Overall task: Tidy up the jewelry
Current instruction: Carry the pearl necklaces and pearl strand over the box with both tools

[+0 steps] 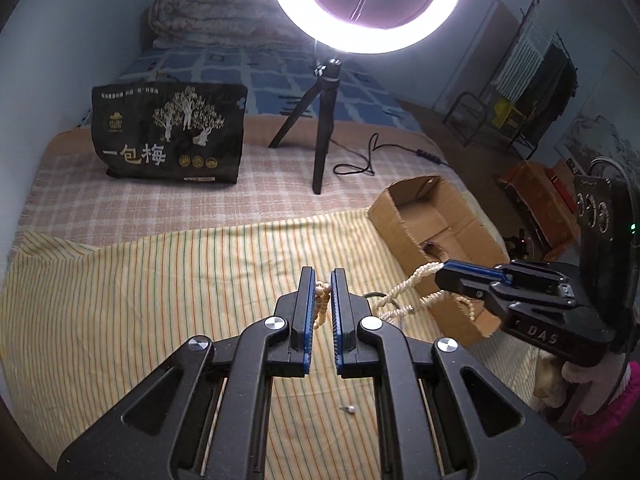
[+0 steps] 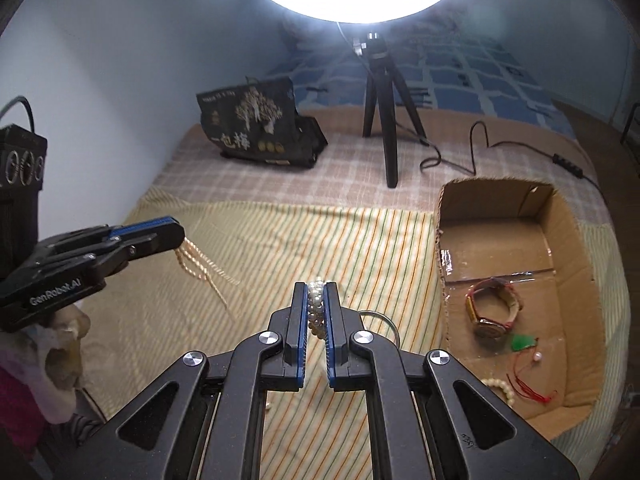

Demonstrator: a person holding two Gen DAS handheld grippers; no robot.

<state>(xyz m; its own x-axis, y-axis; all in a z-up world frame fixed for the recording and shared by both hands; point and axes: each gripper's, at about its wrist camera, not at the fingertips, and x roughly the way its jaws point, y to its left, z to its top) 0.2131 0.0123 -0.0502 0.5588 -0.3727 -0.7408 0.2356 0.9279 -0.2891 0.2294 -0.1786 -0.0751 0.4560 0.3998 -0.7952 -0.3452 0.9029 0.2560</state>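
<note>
The left gripper pinches a wooden bead string above the striped cloth. The right gripper clamps a pearl necklace, which trails down, perhaps touching the cloth. A cardboard box just beside holds a watch and a green pendant.
</note>
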